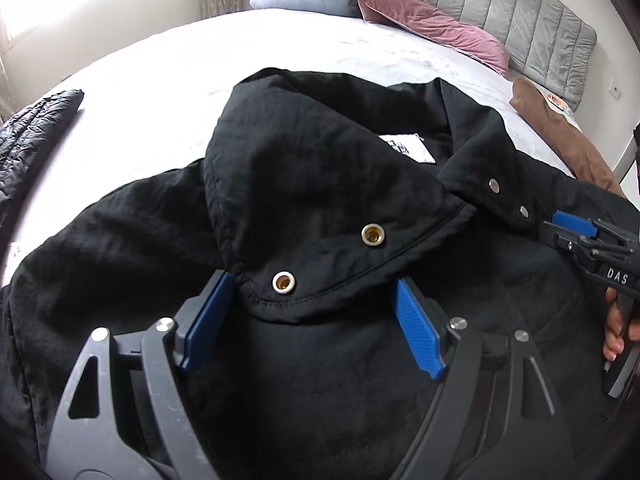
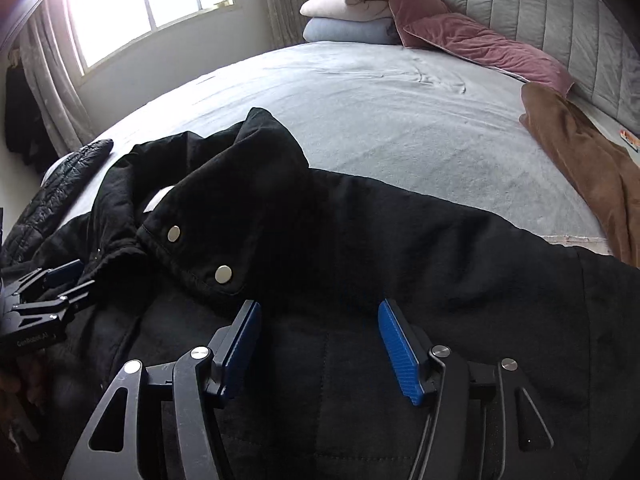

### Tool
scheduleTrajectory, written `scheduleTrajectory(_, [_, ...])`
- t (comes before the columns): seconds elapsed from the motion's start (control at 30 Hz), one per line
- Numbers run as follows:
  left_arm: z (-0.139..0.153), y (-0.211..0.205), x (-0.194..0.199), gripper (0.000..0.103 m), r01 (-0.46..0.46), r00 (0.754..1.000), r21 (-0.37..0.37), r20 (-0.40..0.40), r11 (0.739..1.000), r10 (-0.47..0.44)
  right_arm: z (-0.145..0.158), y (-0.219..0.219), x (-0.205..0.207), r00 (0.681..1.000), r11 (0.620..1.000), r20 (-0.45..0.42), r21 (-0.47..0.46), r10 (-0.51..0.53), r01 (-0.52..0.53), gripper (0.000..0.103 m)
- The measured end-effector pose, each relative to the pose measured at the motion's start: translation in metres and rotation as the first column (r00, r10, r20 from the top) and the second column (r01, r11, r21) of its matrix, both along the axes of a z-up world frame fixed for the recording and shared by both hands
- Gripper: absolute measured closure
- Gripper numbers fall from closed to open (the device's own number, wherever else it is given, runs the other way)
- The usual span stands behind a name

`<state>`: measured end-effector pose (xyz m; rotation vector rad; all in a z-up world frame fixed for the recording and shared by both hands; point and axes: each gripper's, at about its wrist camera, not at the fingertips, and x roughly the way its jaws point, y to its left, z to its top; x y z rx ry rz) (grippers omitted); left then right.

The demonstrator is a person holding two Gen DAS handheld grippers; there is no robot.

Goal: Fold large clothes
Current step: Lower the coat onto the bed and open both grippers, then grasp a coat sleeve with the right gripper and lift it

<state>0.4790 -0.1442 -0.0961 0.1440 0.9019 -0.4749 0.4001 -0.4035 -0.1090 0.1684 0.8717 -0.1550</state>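
A black hooded jacket (image 1: 132,248) (image 2: 400,240) lies spread on the bed. Its hood (image 1: 312,184) is turned over toward me, with two brass eyelets (image 1: 373,235) near its hem and a white label (image 1: 408,148) behind it. My left gripper (image 1: 313,280) is open, its blue pads (image 1: 420,328) on either side of the hood's hem. My right gripper (image 2: 318,304) is open low over the jacket's body, just below the collar flap (image 2: 200,248) with its two silver snaps. Each gripper shows at the edge of the other's view.
The grey bed sheet (image 2: 380,112) stretches beyond the jacket. A black quilted garment (image 1: 36,136) lies at the left edge and a brown garment (image 2: 580,160) at the right. Pink pillows (image 2: 480,48) and folded blankets (image 2: 348,20) sit by the grey headboard (image 1: 520,12).
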Motion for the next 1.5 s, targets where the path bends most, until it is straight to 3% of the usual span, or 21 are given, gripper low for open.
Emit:
scheduleTrajectory(0.1, [0.014, 0.008, -0.015, 0.022, -0.015, 1.0, -0.023, -0.007, 1.0, 0.015, 0.018, -0.006, -0.026, 0.999, 0.999, 0.04, -0.037, -0.015, 0.016, 0.041])
scheduleTrajectory(0.23, [0.044, 0.027, -0.059, 0.022, -0.042, 0.999, -0.029, 0.016, 0.999, 0.043, 0.045, -0.019, -0.079, 0.994, 0.997, 0.089, -0.03, -0.063, 0.065, 0.027])
scheduleTrajectory(0.37, [0.074, 0.056, -0.113, 0.012, -0.083, 0.996, -0.021, 0.031, 0.996, 0.083, 0.067, -0.042, -0.143, 0.987, 0.99, 0.097, -0.036, -0.129, 0.133, 0.023])
scheduleTrajectory(0.43, [0.085, 0.073, -0.136, 0.005, -0.113, 0.994, -0.039, 0.004, 0.993, 0.113, 0.076, -0.059, -0.175, 0.98, 0.984, 0.088, -0.026, -0.176, 0.179, 0.021])
scheduleTrajectory(0.53, [0.097, 0.097, -0.166, 0.004, -0.169, 0.985, -0.054, -0.046, 0.984, 0.166, 0.089, -0.085, -0.22, 0.965, 0.968, 0.08, -0.017, -0.25, 0.252, 0.02])
scheduleTrajectory(0.7, [0.108, 0.124, -0.208, 0.004, -0.241, 0.965, -0.068, -0.118, 0.968, 0.232, 0.103, -0.135, -0.292, 0.9, 0.904, 0.087, 0.042, -0.427, 0.425, 0.019])
scheduleTrajectory(0.9, [0.119, 0.127, -0.25, 0.004, -0.233, 0.969, -0.079, -0.108, 0.969, 0.224, 0.105, -0.195, -0.368, 0.742, 0.747, 0.094, 0.11, -0.664, 0.655, 0.019])
scheduleTrajectory(1.0, [0.121, 0.125, -0.266, 0.004, -0.236, 0.968, -0.118, -0.118, 0.965, 0.222, 0.095, -0.216, -0.393, 0.694, 0.697, 0.084, 0.157, -0.715, 0.7, 0.019])
scheduleTrajectory(1.2, [0.123, 0.114, -0.282, 0.004, -0.227, 0.971, -0.171, -0.119, 0.959, 0.209, 0.078, -0.259, -0.43, 0.671, 0.666, 0.086, 0.265, -0.737, 0.697, 0.019])
scheduleTrajectory(1.37, [0.117, 0.109, -0.287, 0.004, -0.211, 0.977, -0.177, -0.063, 0.961, 0.203, 0.074, -0.294, -0.453, 0.622, 0.613, 0.11, 0.371, -0.775, 0.698, 0.019])
scheduleTrajectory(1.5, [0.105, 0.105, -0.282, 0.004, -0.213, 0.976, -0.167, -0.091, 0.963, 0.2, 0.064, -0.314, -0.456, 0.596, 0.563, 0.08, 0.45, -0.799, 0.693, 0.02])
